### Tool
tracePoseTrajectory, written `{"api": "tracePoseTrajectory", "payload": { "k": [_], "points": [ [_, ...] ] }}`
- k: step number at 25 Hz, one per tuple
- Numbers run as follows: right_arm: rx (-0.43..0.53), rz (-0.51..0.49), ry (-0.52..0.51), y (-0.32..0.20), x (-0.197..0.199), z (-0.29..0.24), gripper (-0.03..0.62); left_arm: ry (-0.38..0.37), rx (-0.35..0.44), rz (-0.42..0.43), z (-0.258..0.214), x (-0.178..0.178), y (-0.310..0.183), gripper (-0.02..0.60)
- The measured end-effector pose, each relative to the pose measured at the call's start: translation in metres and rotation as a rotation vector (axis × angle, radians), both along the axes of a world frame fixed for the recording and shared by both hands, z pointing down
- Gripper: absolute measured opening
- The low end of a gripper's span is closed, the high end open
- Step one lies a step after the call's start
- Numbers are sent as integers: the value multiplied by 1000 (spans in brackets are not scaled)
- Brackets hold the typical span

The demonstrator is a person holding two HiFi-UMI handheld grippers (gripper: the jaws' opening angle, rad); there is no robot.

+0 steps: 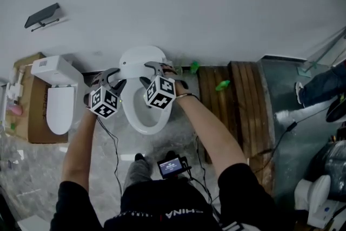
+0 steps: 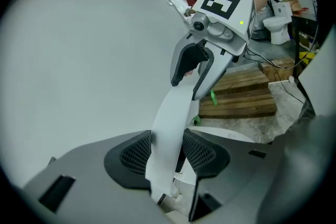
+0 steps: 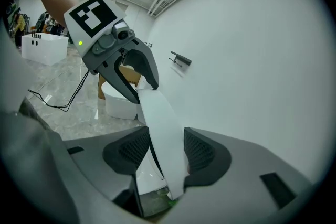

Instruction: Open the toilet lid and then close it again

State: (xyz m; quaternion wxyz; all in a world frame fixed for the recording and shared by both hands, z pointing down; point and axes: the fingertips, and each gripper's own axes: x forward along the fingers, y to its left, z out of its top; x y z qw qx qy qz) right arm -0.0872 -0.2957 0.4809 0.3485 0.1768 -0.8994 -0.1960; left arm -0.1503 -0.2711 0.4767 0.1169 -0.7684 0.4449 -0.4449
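A white toilet (image 1: pixel 141 126) stands against the white wall, and its lid (image 1: pixel 140 58) is raised off the seat. My left gripper (image 1: pixel 112 79) clamps the lid's left edge and my right gripper (image 1: pixel 153 68) clamps its right edge. In the left gripper view the thin white lid (image 2: pixel 170 123) runs between the mesh pads (image 2: pixel 135 153) of my left gripper (image 2: pixel 166 153), with the right gripper (image 2: pixel 195 66) shut on its far end. The right gripper view mirrors this: the lid (image 3: pixel 160 126) sits in my right gripper (image 3: pixel 166 153), and the left gripper (image 3: pixel 135 75) holds the other end.
A second white toilet (image 1: pixel 57 96) sits on cardboard at the left. A wooden pallet (image 1: pixel 233 96) lies to the right of the toilet. A black shelf (image 1: pixel 42 15) hangs on the wall. Cables trail over the marble floor, and another person's leg (image 1: pixel 323 87) shows at the right.
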Motion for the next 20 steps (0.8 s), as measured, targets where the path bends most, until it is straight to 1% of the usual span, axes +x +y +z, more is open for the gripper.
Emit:
{"api": "tracePoseTrajectory", "payload": {
  "k": [5, 9, 13, 16, 20],
  "points": [
    [-5, 2, -15, -18, -8, -11, 213, -31, -4, -28, -9, -8, -21, 192],
    [1, 18, -31, -45, -21, -25, 212, -16, 10, -22, -24, -20, -48, 190],
    [50, 59, -20, -87, -37, -38, 196, 6, 24, -9, -39, -36, -87, 178],
    [61, 102, -20, -124, -49, -51, 184, 12, 46, 5, -51, -50, -124, 165],
    [70, 163, 1, -168, -64, -61, 164, 15, 40, 36, -60, -66, -166, 155]
  ]
}}
